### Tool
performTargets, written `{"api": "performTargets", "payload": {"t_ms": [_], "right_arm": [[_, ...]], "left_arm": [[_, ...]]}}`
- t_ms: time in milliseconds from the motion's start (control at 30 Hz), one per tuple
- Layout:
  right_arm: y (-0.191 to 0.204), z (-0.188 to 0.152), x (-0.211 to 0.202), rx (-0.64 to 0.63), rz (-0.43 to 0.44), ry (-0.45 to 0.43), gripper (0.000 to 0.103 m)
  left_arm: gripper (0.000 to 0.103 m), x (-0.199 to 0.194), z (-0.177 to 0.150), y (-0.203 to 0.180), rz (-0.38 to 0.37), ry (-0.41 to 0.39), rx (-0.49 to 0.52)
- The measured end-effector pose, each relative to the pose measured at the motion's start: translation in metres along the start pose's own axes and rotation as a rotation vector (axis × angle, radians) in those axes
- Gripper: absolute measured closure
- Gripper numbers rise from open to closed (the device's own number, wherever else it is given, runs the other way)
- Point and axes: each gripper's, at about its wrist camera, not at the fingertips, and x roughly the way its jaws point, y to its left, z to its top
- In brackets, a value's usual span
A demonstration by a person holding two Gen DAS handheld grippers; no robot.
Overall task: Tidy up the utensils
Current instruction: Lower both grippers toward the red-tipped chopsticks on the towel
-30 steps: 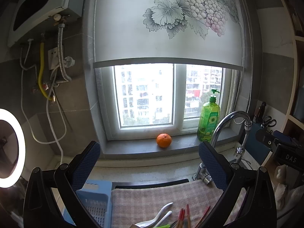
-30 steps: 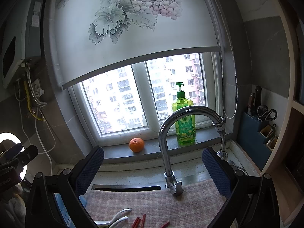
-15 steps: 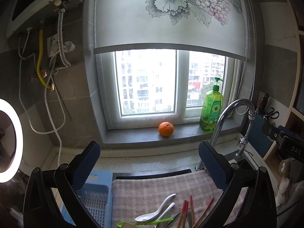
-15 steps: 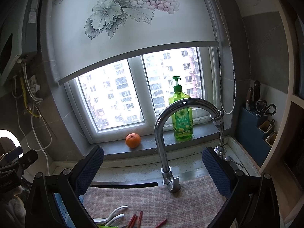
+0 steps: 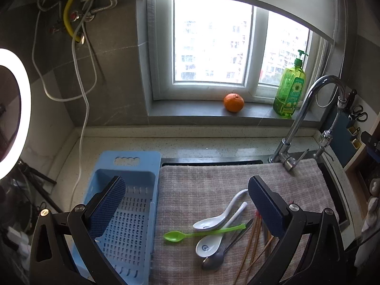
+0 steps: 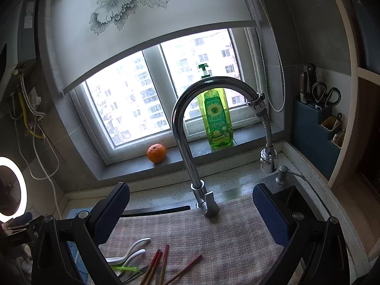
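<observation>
On a checked cloth (image 5: 204, 190) over the sink lie two white ceramic spoons (image 5: 218, 216), a green plastic spoon (image 5: 204, 232), a metal spoon (image 5: 213, 260) and several red-brown chopsticks (image 5: 251, 244). A light blue slotted tray (image 5: 128, 216) stands to the cloth's left. My left gripper (image 5: 187, 204) is open and empty above the tray's right edge and the cloth. My right gripper (image 6: 190, 213) is open and empty above the cloth, near the faucet base. The utensils show low in the right wrist view: white spoons (image 6: 133, 251), chopsticks (image 6: 159, 263).
A chrome faucet (image 6: 190, 128) rises behind the cloth, with a pull-out sprayer (image 6: 268, 156) to its right. An orange (image 5: 234, 102) and a green soap bottle (image 5: 289, 90) stand on the sill. A knife block (image 6: 313, 123) stands right, a ring light (image 5: 14, 125) left.
Both wrist views have tilted down and moved forward. The cloth, the utensils and the blue tray have come more fully into view. Both grippers stay open.
</observation>
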Motion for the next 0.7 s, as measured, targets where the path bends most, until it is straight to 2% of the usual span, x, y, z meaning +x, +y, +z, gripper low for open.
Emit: {"api": "performTargets", "payload": {"t_ms": [200, 500, 567, 700], "right_arm": [[-0.009, -0.023, 0.023, 0.028, 0.013, 0.126, 0.001], [-0.003, -0.062, 0.06, 0.044, 0.065, 0.385, 0.001], [-0.001, -0.077, 0.071, 0.047, 0.066, 0.441, 0.005], [-0.003, -0.099, 0.091, 0.095, 0.066, 0.552, 0.025]], "left_arm": [[0.001, 0.008, -0.02, 0.006, -0.009, 0.076, -0.017], [0.001, 0.025, -0.052, -0.017, -0.089, 0.172, 0.016], [0.005, 0.029, -0.058, -0.025, -0.11, 0.19, 0.037], [0.009, 0.043, -0.071, -0.043, -0.146, 0.237, 0.084]]}}
